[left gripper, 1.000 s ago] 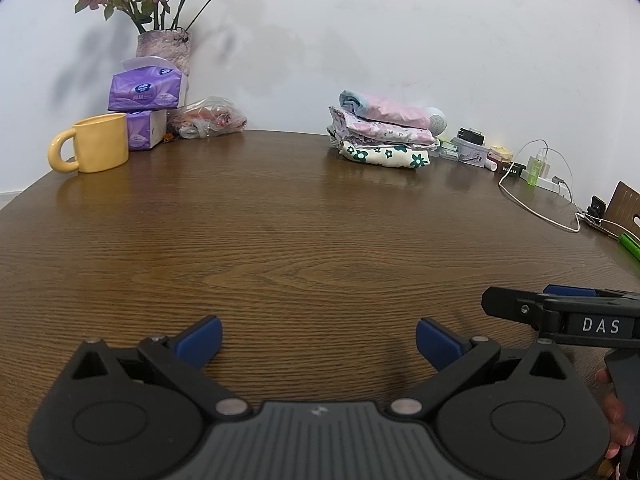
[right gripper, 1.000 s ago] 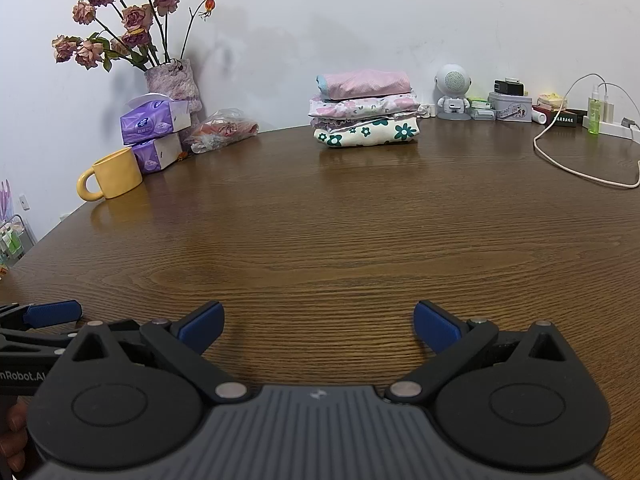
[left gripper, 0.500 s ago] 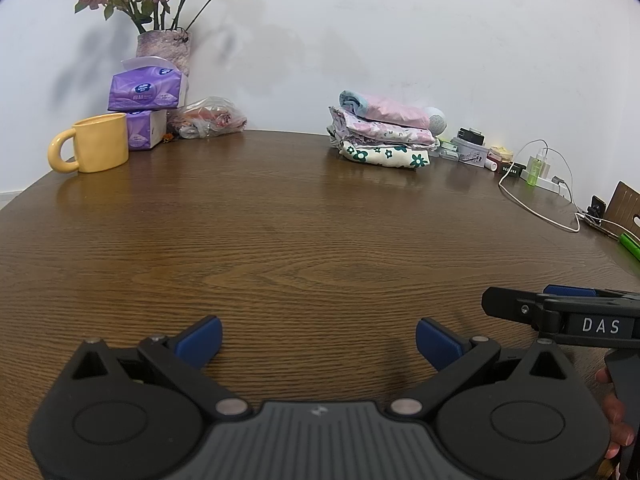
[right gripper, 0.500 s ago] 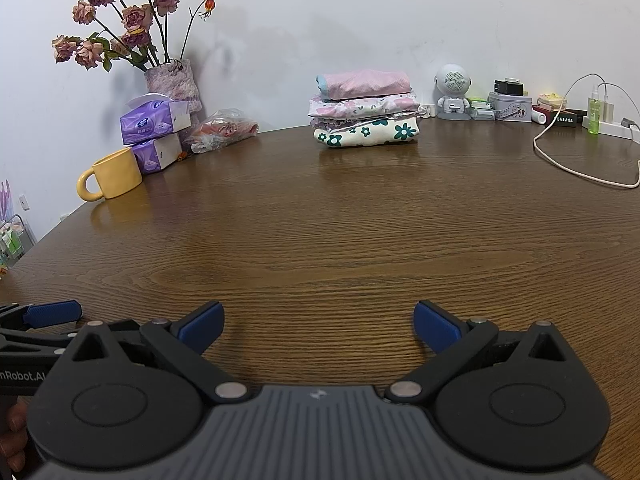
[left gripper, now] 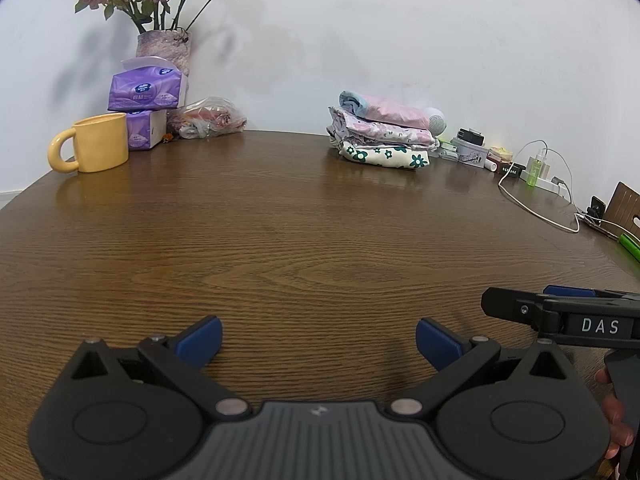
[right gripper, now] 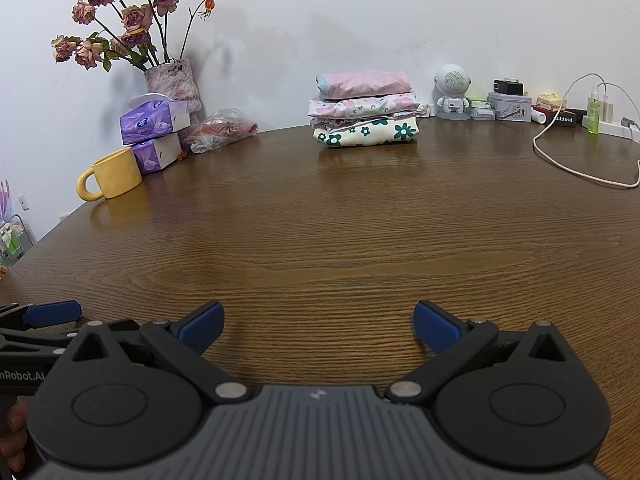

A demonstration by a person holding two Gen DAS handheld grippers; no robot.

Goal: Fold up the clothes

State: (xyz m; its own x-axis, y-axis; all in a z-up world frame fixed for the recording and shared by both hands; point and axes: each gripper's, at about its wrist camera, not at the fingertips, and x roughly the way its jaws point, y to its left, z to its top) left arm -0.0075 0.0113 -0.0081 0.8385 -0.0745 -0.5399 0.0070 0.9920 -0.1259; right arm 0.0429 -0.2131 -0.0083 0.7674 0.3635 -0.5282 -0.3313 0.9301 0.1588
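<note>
Along the far left edge of the counter (left gripper: 304, 240): a yellow mug (left gripper: 96, 143), two purple tissue packs (left gripper: 146, 92) stacked just behind it, a vase of dried roses (left gripper: 164, 46) against the wall, a crinkled plastic bag (left gripper: 208, 118) beside the packs.

Near edge, left: left hand-held gripper (left gripper: 318, 334) low over bare wood, blue fingers spread wide, nothing between them. Same spread seen for the right hand-held gripper (right gripper: 316, 322), just beside the left one at the near edge, also empty.

Far edge, centre: stack of folded clothes (right gripper: 366, 110), three pieces, pink on top, pale floral in the middle, cream with green flowers at the bottom, resting on the counter and well apart from both hand-held grippers. No unfolded garment visible anywhere on the counter.

Likely handling: light, soft, limp cotton; prone to sagging and sliding out of shape once lifted, layers apt to shift on one another. Best taken at a folded edge or a corner, pinching through the full thickness of one piece, one hand-held gripper to each corner to keep the fold flat.

Far right edge: white robot-shaped speaker (right gripper: 452, 92), small boxes and a tin (right gripper: 510, 106), a green spray bottle (right gripper: 593, 114), a white charging cable (right gripper: 576, 172) looping over the wood.
</note>
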